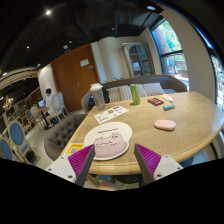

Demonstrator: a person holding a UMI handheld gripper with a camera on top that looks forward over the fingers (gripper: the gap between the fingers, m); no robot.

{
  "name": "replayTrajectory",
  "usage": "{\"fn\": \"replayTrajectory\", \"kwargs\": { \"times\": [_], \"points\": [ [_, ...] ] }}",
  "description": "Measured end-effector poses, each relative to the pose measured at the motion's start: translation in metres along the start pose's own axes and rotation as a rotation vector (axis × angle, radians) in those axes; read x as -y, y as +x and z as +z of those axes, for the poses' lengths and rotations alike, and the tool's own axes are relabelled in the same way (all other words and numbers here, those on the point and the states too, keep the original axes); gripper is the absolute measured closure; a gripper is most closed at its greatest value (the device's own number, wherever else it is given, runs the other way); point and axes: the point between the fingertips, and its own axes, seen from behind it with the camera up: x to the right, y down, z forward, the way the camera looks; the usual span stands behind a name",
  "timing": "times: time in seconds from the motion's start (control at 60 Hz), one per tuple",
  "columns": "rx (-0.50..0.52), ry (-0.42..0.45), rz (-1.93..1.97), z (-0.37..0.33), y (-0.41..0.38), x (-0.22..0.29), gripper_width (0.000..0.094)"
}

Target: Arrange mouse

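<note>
the gripper [112,163] hangs above the near edge of the wooden bench [190,130], jaws released and holding nothing. a round mat [107,138] lies just ahead; the pink mouse [165,125] rests further right, mid-bench.

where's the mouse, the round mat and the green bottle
mouse [165,125], gripper view, middle of its pink top
round mat [92,135], gripper view, bare white part left of the picture on it
green bottle [135,95], gripper view, middle of its body
</note>
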Motion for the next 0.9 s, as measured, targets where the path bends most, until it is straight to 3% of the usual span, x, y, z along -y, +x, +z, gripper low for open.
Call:
{"fn": "replayTrajectory", "kwargs": {
  "times": [0.317,0.683,0.9],
  "points": [
    [-0.072,0.022,-0.019,-0.001,0.052,0.006,0.0115],
    [-0.298,0.003,-0.055,0.025,0.213,0.015,0.0114],
    [-0.296,0.018,-0.088,0.056,0.262,0.040,0.0122]
  ]
}}
